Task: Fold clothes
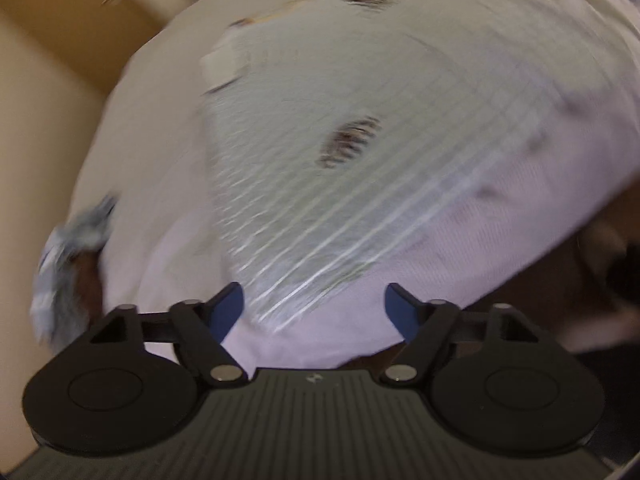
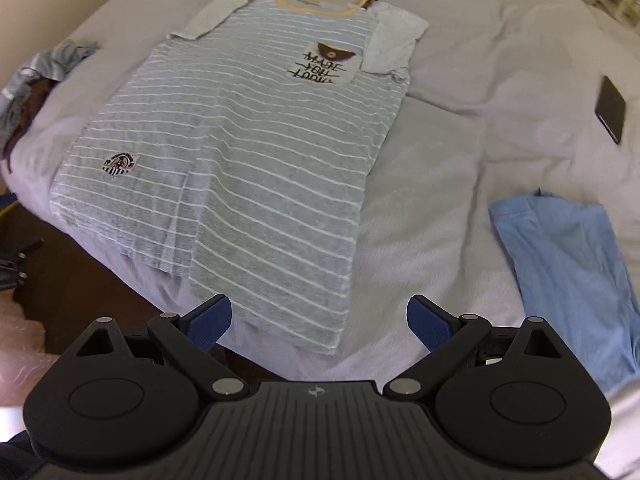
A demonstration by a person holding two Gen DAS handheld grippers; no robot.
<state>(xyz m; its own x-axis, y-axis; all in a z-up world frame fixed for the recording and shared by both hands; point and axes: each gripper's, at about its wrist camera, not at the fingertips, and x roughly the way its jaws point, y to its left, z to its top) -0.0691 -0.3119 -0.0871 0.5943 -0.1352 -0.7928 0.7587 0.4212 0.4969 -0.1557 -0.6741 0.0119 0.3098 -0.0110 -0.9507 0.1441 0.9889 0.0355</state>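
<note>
Striped T-shirt [image 2: 240, 152] lay flat on the bed [image 2: 460, 80], collar far from you, hem just ahead of your right tongs [image 2: 319, 320]; those stood wide, empty. Your left tongs [image 1: 314, 308] were over the same shirt [image 1: 340, 128], jaws apart, nothing gripped; view blurred. Blue garment [image 2: 572, 272] lay right, grey bundle [image 2: 36, 80] left, dark phone [image 2: 610, 108] far right.

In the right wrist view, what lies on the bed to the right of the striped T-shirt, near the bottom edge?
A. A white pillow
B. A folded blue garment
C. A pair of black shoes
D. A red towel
B: a light blue garment lies folded on the bed sheet, apart from the striped T-shirt.
</note>
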